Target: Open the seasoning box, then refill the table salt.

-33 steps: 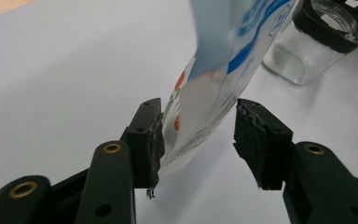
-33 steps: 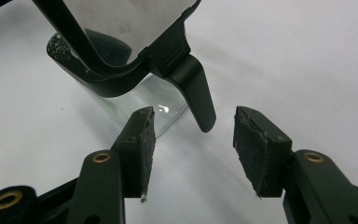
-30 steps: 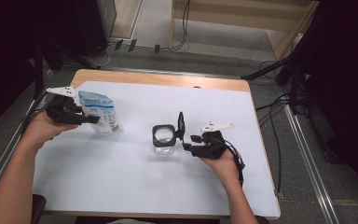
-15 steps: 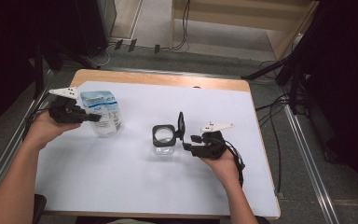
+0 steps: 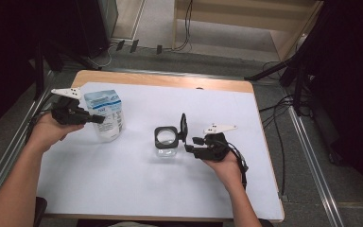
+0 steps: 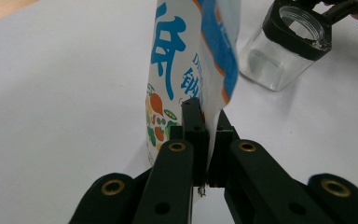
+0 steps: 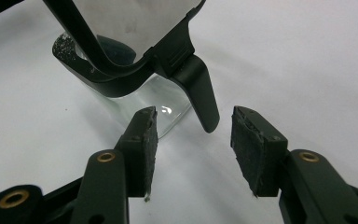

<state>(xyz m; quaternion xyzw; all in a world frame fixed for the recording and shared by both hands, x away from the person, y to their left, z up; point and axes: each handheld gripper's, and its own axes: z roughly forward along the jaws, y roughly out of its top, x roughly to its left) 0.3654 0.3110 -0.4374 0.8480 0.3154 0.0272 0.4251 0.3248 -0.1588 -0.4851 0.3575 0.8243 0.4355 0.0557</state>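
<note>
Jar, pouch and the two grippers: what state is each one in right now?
Glass jar: upright on the table, hinged lid flipped open, looks empty.
Printed pouch: standing upright, its edge pinched.
Left gripper: shut on the pouch's edge, having just closed.
Right gripper: open, jaws apart beside the jar's lid tab, pressing on nothing.

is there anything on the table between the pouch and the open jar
Nothing visible. In the high view only bare white table lies between the pouch, pinched by the left gripper, and the glass jar, whose lid stands flipped up on its far side from the pouch.
</note>
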